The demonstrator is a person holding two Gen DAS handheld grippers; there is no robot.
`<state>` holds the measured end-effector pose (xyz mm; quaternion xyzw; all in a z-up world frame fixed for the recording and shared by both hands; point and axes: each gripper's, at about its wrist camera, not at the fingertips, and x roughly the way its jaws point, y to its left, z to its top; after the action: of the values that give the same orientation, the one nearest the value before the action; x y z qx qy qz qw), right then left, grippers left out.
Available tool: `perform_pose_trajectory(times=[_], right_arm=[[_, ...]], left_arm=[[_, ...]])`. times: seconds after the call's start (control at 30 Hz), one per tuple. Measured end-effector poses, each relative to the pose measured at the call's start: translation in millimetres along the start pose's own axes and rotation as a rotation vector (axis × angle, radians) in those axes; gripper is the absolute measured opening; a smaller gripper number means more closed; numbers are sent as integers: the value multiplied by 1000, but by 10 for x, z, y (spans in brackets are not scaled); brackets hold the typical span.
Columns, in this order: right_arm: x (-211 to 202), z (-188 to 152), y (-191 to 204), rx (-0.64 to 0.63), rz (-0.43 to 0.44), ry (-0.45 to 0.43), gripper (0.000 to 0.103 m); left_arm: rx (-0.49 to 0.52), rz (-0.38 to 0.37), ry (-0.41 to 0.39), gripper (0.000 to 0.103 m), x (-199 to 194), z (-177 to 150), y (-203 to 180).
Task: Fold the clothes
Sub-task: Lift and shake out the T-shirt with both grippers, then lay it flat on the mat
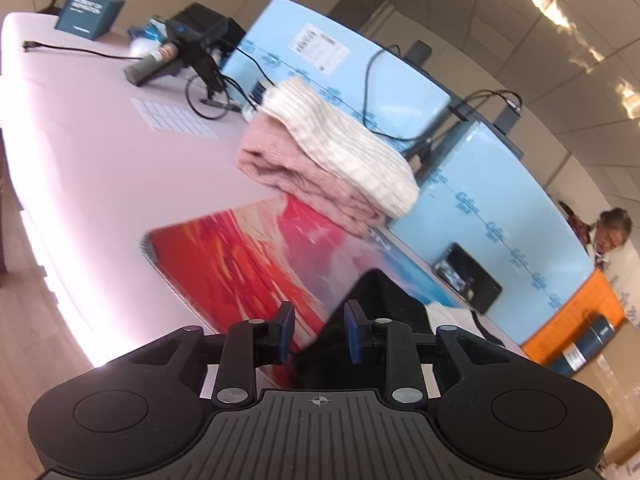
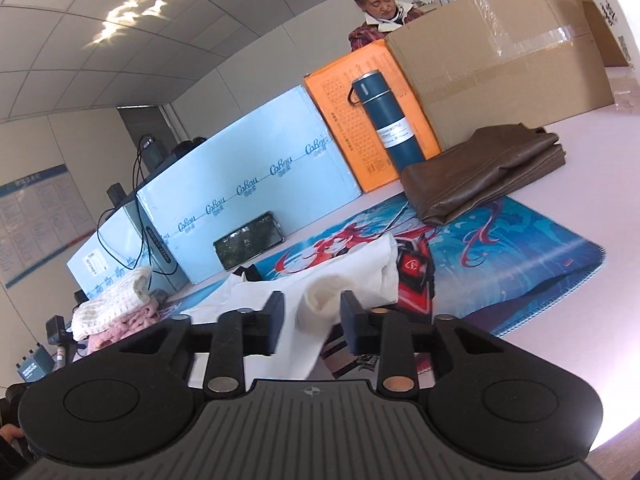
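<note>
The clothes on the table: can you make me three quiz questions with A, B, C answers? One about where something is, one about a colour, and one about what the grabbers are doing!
1. Where does the cream knit lie?
A. on top of the pink knit
B. under the brown garment
C. inside the cardboard box

2. What colour is the bottle standing by the orange box?
A. red
B. dark teal
C. yellow

3. How is the right gripper?
A. shut tight on the phone
B. out of sight
C. open, with white cloth showing between its fingers

Answers:
1 A: both views show the cream knit resting on the pink one.
2 B: its body and cap are dark teal.
3 C: its fingers stand apart and do not pinch the cloth; the left gripper is open too.
</note>
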<state>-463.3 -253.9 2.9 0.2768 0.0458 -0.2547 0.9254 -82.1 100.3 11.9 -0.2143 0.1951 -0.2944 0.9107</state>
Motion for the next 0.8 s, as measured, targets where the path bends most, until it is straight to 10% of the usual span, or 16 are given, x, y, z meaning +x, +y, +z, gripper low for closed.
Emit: perform_pose_trajectory(times=[0.2,0.27,0.6,0.8], right_arm=[[28,292,-167,-42,-38,-68,76],[288,384,-173,-62,-38,-32,76],[1763,893,-276,-59,-34,261,74],[2358,797,-360,-138,-99,400,72]], left_arm=[[105,74,-99,66,45,303,-85],[167,-4,-76,75,247,440,-298],[458,-343,396,82,2110,681,-1515],[546,-286,604,82,3054,59,-1722]])
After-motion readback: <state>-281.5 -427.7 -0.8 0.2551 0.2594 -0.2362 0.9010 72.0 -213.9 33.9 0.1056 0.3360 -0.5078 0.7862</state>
